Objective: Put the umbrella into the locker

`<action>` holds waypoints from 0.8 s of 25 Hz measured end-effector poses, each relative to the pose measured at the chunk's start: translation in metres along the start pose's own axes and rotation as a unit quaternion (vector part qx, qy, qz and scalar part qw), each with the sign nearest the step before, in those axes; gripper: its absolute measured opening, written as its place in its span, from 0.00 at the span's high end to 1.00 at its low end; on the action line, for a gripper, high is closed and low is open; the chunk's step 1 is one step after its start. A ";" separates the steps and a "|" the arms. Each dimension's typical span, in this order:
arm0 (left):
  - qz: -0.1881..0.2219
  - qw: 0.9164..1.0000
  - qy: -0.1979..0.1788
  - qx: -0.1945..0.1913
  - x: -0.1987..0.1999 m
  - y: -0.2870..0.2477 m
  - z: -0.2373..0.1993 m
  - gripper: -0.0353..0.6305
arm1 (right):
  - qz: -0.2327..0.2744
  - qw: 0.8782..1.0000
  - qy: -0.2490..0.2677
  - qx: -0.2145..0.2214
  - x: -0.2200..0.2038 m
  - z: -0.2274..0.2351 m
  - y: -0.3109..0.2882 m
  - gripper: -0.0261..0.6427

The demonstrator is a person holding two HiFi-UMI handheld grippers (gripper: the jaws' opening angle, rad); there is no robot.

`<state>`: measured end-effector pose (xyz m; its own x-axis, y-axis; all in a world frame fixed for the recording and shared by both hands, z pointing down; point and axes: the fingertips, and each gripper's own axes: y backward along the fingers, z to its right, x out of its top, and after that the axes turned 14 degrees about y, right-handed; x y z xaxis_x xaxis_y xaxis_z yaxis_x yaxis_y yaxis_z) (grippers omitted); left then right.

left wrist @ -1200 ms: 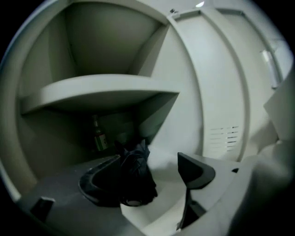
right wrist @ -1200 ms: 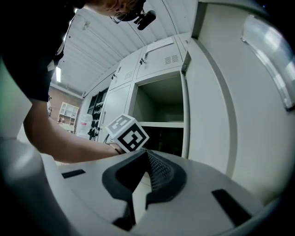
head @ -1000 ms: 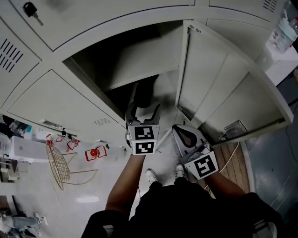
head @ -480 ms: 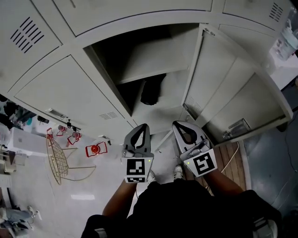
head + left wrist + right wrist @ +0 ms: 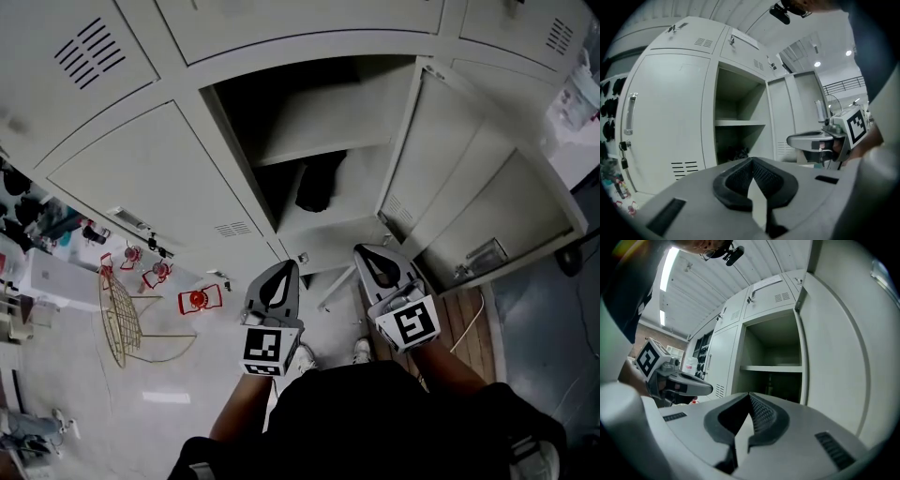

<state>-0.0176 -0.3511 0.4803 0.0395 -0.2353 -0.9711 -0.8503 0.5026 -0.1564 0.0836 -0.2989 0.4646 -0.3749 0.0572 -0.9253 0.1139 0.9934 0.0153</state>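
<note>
The black umbrella (image 5: 319, 185) lies inside the open locker (image 5: 309, 230), in the lower compartment under the shelf (image 5: 323, 141). It also shows as a dark bundle (image 5: 736, 153) in the left gripper view. My left gripper (image 5: 280, 268) is outside the locker, in front of its bottom edge and apart from the umbrella. It is shut with nothing between its pads (image 5: 751, 159). My right gripper (image 5: 367, 251) hovers beside it near the foot of the open door (image 5: 478, 178). It is also shut and empty (image 5: 749, 394).
The locker door swings out to the right. Shut locker doors (image 5: 141, 178) fill the left. On the floor at left stand a wire rack (image 5: 122, 323) and small red items (image 5: 197, 300). A cable (image 5: 467, 319) lies on wooden boards at right. The person's shoes (image 5: 361, 349) are below the grippers.
My left gripper has drawn back out of the locker toward the person, leaving the umbrella inside, and its jaws have shut. The right gripper has stayed put.
</note>
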 end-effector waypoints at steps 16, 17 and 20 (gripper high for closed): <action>-0.014 1.000 -0.012 -0.009 0.006 -0.010 0.007 0.95 | 0.013 1.000 0.006 -0.014 0.012 0.005 0.001 0.96; -0.014 1.000 -0.011 -0.007 0.006 -0.010 0.006 0.95 | 0.015 1.000 0.006 -0.014 0.013 0.005 0.001 0.96; -0.012 1.000 -0.008 -0.002 0.007 -0.009 0.002 0.95 | 0.020 1.000 0.006 -0.015 0.015 0.007 0.001 0.96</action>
